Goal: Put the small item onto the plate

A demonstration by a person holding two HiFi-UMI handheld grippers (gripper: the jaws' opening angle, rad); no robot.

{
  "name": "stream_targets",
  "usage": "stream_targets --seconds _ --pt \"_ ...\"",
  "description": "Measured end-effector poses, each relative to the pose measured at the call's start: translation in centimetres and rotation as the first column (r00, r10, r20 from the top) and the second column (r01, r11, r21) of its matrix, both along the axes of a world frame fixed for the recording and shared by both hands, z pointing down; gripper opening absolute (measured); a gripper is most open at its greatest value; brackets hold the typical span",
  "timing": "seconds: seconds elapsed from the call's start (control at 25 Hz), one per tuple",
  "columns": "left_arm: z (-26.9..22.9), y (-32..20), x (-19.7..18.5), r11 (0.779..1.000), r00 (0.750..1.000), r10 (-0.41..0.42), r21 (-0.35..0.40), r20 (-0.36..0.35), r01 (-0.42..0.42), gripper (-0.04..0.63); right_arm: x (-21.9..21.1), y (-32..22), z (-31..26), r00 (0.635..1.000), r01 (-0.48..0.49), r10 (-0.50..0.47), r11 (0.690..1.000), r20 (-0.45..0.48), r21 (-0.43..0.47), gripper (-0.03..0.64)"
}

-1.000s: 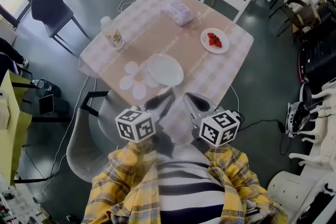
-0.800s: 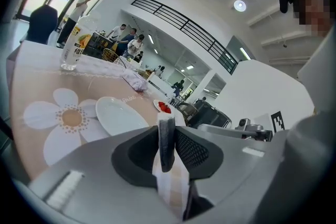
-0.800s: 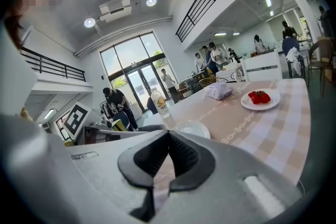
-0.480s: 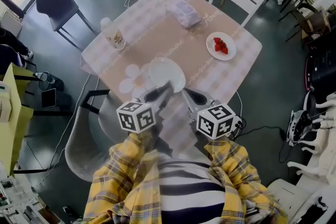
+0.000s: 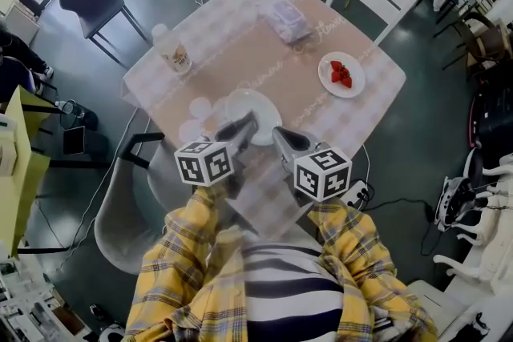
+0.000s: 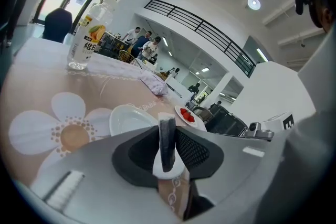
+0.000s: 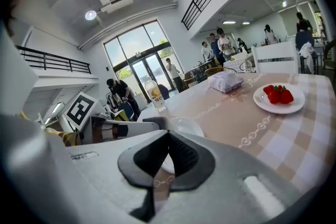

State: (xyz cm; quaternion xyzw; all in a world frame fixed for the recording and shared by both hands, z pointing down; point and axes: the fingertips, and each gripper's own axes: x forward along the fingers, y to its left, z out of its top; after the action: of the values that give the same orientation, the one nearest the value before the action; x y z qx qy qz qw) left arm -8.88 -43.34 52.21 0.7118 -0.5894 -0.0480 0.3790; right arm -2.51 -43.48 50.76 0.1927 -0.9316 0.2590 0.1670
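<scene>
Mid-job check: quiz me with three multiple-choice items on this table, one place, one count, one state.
1. The bottle stands: A by the table's left edge; B beside the strawberries; C on a chair.
2. Plates on the table: A one; B two; C three.
3. The nearer plate is: A empty; B holding strawberries; C covered by a napkin.
Key: 1 A, it stands at the left edge; 2 B, nearer plate plus strawberry plate; 3 A, its surface is bare.

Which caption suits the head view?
Dining table with an empty plate, strawberries on a second plate, a bottle and a soft pack.
</scene>
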Motion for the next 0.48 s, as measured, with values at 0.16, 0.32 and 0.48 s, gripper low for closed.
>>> stream_targets --seconds 0.16,0.32,0.48 --pt "0.4 -1.1 -0.5 0.999 0.999 -0.033 -0.018 -0.038 0.033 0.095 -0.6 -0.2 0.3 1.0 0.018 -0.018 1.0 0.0 -0.011 -0.003" --pt "0.7 -1.8 -0.6 0.998 0.999 -0.036 -0.047 -0.039 0.034 0.095 -1.2 -0.2 0.5 0.999 0.04 -0.04 0.999 0.004 -0.018 -0.003" --pt "1.1 -2.3 -0.1 0.998 0.999 -0.01 -0.062 -0.042 0.007 0.095 -1.3 -0.2 0.6 0.999 0.052 -0.052 0.998 0.005 -0.02 -0.003"
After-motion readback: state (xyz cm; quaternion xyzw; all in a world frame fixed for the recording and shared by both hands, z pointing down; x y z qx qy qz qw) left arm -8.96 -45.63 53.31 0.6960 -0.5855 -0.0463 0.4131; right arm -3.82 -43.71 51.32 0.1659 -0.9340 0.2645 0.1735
